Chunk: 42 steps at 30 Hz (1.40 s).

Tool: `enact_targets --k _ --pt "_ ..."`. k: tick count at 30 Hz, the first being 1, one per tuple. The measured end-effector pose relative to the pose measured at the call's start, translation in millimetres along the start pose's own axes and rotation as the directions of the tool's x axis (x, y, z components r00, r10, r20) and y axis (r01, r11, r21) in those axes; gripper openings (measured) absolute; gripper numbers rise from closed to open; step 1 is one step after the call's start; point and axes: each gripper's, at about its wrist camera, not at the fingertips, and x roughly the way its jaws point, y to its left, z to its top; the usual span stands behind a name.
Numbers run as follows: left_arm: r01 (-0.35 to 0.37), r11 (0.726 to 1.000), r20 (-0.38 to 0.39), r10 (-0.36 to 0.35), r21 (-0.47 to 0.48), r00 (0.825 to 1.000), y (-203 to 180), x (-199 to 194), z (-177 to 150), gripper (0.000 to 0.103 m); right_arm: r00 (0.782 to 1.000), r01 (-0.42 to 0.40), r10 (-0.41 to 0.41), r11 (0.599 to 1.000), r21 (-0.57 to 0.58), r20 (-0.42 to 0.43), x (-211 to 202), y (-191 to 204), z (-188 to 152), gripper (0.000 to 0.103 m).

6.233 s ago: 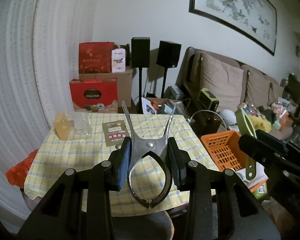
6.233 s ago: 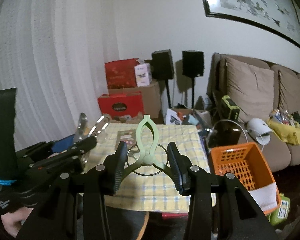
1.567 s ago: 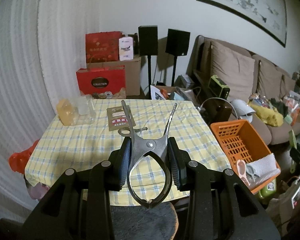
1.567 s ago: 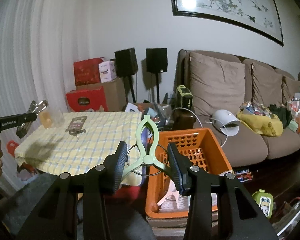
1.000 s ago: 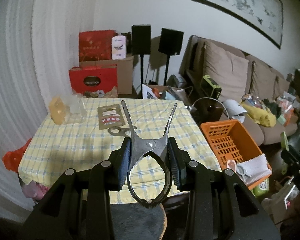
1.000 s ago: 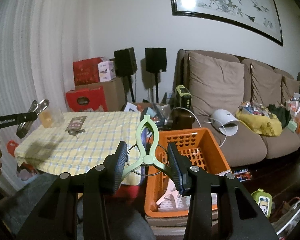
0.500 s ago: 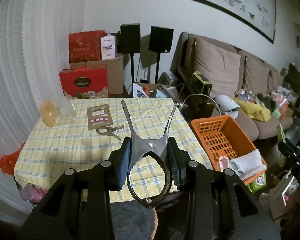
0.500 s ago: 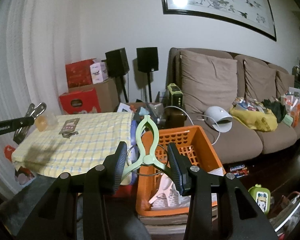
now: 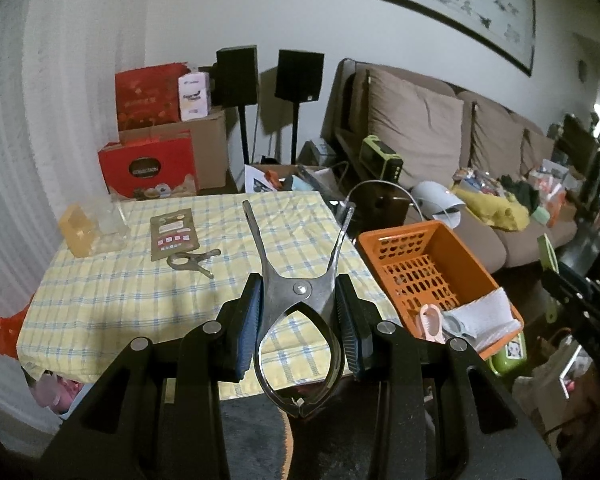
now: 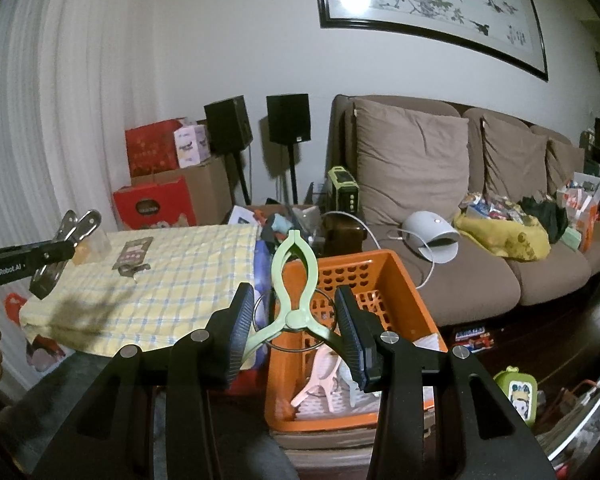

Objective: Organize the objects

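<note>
The metal clamp [image 9: 299, 308] is showing a smooth, glossy steel finish, while the green clamp [image 10: 294, 280] is looking like matt plastic with a thin wire ring. The orange basket [image 10: 404, 292] is showing smooth, perforated plastic. The tablecloth [image 9: 140, 292] is reading as soft woven cloth in a yellow and blue check. The 2 ribbed blue pads [image 9: 249, 328] are looking rubbery. The sofa [image 10: 440, 184] is wearing matt brown fabric.
</note>
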Motion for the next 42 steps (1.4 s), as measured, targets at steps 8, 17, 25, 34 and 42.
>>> enact_targets --k 8,17,25,34,42 --pt "0.002 1.000 -0.011 -0.002 0.006 1.000 -2.4 1.9 -4.0 0.034 1.000 0.007 -0.007 1.000 0.012 -0.001 -0.3 -6.4 -0.7 0.042" --pt "0.013 1.000 -0.011 -0.013 0.005 1.000 -7.2 3.9 -4.3 0.034 1.000 0.029 -0.030 0.998 0.049 0.002 -0.4 -19.2 -1.4 0.042" --pt "0.020 1.000 -0.023 -0.020 0.017 1.000 -12.4 6.3 -7.8 0.034 0.999 0.044 -0.044 0.996 0.074 0.002 -0.5 -24.5 -1.9 0.042" --pt "0.033 0.999 -0.022 -0.033 0.024 0.999 -17.1 2.7 -7.6 0.034 0.999 0.048 -0.048 0.996 0.077 0.009 -3.4 -26.3 -0.8 0.042" --pt "0.046 0.998 -0.024 -0.046 0.035 0.999 -23.1 0.1 -8.9 0.034 0.999 0.042 -0.043 0.994 0.096 0.008 -4.1 -30.7 -0.7 0.042"
